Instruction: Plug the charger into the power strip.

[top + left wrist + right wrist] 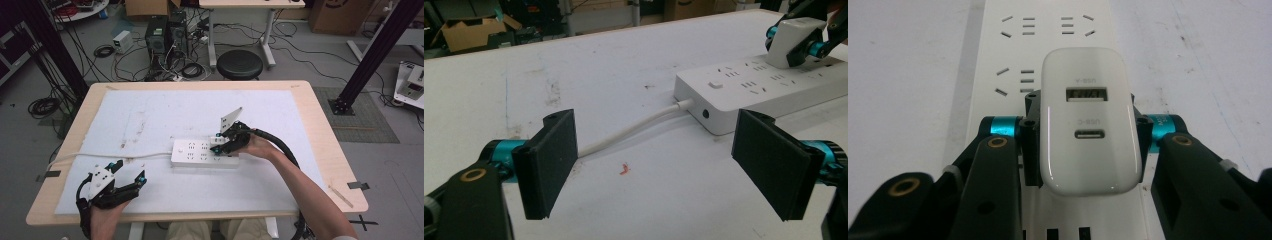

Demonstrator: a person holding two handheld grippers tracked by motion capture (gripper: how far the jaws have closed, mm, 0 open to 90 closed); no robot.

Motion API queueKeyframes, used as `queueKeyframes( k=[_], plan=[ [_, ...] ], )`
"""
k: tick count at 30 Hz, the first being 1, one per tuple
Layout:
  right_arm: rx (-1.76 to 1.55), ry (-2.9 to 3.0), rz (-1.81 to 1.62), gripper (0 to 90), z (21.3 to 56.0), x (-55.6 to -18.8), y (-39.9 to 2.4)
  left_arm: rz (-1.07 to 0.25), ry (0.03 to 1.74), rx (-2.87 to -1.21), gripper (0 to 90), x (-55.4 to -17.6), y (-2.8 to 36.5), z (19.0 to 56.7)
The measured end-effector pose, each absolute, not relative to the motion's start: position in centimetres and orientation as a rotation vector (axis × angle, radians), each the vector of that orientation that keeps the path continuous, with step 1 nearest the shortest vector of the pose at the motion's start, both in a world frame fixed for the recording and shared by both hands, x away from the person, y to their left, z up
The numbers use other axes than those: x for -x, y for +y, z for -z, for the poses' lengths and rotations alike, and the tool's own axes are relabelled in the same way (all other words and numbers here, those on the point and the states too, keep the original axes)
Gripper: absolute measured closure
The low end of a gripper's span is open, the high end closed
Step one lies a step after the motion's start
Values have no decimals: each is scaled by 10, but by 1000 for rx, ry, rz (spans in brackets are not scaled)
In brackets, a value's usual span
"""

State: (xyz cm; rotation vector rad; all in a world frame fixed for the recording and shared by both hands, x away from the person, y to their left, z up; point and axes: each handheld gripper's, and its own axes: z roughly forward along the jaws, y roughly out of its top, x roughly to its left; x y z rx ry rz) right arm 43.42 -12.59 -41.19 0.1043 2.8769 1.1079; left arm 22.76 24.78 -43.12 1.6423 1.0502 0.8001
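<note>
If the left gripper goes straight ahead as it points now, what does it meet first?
Probably the white cable lying across the table between the open jaws of the left gripper, then the white plastic power strip; depth is unclear.

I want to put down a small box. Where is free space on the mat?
Free: the far mat behind the power strip, and the near strip between both forearms. Crowded: where the right gripper holds the charger, and the cable.

I counted one white power strip (205, 154) at the frame's centre, with one cord (115, 157) running off to the left. One white USB charger (1090, 120) sat on it, showing two ports. I had two grippers: the left gripper (129, 172) at lower left, the right gripper (223, 143) at centre. One round black stool (240, 64) stood at top centre.
</note>
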Motion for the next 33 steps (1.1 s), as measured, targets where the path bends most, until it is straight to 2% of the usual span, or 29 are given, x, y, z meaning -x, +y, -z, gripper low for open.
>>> queueKeyframes(
  k=[1,3,5,6,8,12,19,24,25,33],
  plan=[
    [-109,2879,-1115,617,412,-434,-126,-799,1052,-1639,185,-228,248,431],
    [-131,2877,-1140,483,412,-434,-126,-798,1053,-1640,185,-228,249,431],
    [-145,2863,-1143,455,411,-433,-126,-798,1054,-1638,185,-228,249,431],
    [-142,2845,-1158,381,409,-431,-128,-797,1052,-1636,185,-228,249,431],
    [-168,2825,-1159,291,407,-429,-130,-800,1049,-1637,185,-228,249,431],
    [-271,2788,-1199,213,401,-424,-142,-802,1047,-1642,185,-228,249,431],
    [-588,2622,-1362,214,394,-407,-181,-796,1033,-1642,185,-233,247,429],
    [-691,2454,-1398,214,390,-389,-201,-791,1020,-1652,185,-237,244,428],
    [-788,2318,-1443,214,391,-374,-216,-787,1015,-1650,185,-239,242,428],
    [-977,2060,-1353,213,408,-333,-245,-784,1008,-1666,185,-246,239,428]
  ],
)
